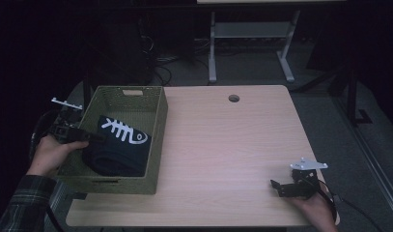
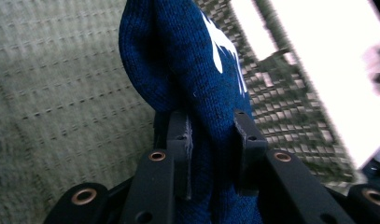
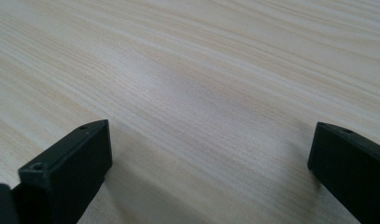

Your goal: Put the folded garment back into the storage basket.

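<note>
A dark blue knitted garment [image 1: 118, 145] with a white fishbone pattern lies folded in the olive woven basket [image 1: 155, 140] on the table's left side. My left gripper [image 1: 90, 137] reaches over the basket's left wall and is shut on the garment's edge. In the left gripper view the blue knit [image 2: 197, 79] is pinched between both black jaws of that gripper [image 2: 211, 140], with the basket's woven floor behind. My right gripper [image 1: 279, 187] rests low at the table's front right, open, with bare wood between its jaws [image 3: 211, 163].
The light wooden table [image 1: 232, 145] has a round cable hole [image 1: 233, 98] near its far edge. Beyond the table stand the white legs of another desk [image 1: 252, 48] with cables on the floor. The surroundings are dark.
</note>
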Action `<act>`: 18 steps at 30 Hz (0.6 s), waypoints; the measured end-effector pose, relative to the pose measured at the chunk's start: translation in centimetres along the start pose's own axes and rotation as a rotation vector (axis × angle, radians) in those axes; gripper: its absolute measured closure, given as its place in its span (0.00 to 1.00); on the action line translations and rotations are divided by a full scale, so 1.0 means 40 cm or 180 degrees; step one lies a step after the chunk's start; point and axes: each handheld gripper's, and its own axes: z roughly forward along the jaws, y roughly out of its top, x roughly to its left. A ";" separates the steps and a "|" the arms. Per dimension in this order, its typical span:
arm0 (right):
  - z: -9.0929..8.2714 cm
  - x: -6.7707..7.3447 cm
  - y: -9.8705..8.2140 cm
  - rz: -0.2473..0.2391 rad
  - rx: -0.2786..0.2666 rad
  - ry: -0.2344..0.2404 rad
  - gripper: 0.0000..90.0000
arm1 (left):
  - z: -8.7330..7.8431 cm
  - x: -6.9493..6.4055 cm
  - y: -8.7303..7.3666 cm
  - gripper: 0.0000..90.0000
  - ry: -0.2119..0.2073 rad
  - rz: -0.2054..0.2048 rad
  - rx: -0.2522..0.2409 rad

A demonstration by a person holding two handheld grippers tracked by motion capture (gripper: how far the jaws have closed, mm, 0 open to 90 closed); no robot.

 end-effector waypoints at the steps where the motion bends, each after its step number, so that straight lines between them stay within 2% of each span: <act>1: 0.000 0.000 0.000 -0.0001 0.0000 -0.0001 0.00 | 0.006 0.004 -0.001 0.81 0.0042 0.0009 0.0023; 10: 0.000 0.000 0.000 -0.0001 -0.0004 0.0002 0.00 | 0.065 0.042 -0.008 0.80 0.0396 0.0020 0.0180; 13: 0.000 0.000 0.000 -0.0002 -0.0002 0.0001 0.00 | 0.076 0.060 -0.013 0.79 0.0462 -0.0006 0.0208; 18: 0.000 0.000 0.000 0.0000 -0.0002 0.0002 0.00 | 0.082 0.081 -0.020 0.77 0.0469 -0.0038 0.0193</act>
